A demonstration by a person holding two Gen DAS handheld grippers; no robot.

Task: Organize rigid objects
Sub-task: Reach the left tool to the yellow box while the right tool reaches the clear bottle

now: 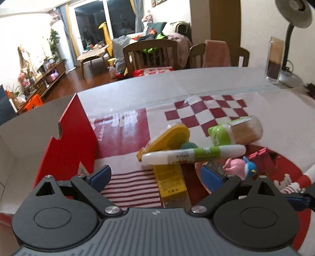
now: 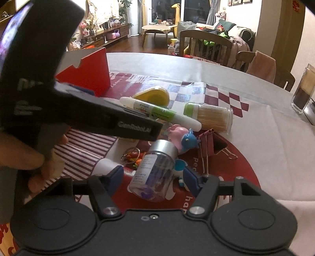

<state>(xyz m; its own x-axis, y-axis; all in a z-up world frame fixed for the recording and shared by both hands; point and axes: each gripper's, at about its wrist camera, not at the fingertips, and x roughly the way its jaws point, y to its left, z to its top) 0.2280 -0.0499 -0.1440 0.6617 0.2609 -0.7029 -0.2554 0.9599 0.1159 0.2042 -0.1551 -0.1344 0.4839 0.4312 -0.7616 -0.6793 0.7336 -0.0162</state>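
A heap of small items lies on the red-and-white table cover. My left gripper (image 1: pixel 155 176) stands open over a yellow box (image 1: pixel 171 181), its pads clear of it. Beyond it lie a white-and-green marker (image 1: pixel 194 155), a yellow tape dispenser (image 1: pixel 167 139) and a toothpick jar (image 1: pixel 238 131). My right gripper (image 2: pixel 154 178) is open around a clear bottle with a silver cap (image 2: pixel 153 173) that lies on its side; gaps show at both pads. A pink and blue toy (image 2: pixel 183 137) sits just behind the bottle. The open red box (image 1: pixel 65 141) stands at the left.
A dark red binder clip (image 2: pixel 214 143) and a colourful keychain (image 2: pixel 133 155) lie near the bottle. The left gripper's black body (image 2: pixel 98 118), held by a hand (image 2: pixel 39 157), crosses the right wrist view. A glass jar (image 1: pixel 274 61) and lamp (image 1: pixel 295 11) stand far right; chairs (image 1: pixel 151 53) line the far edge.
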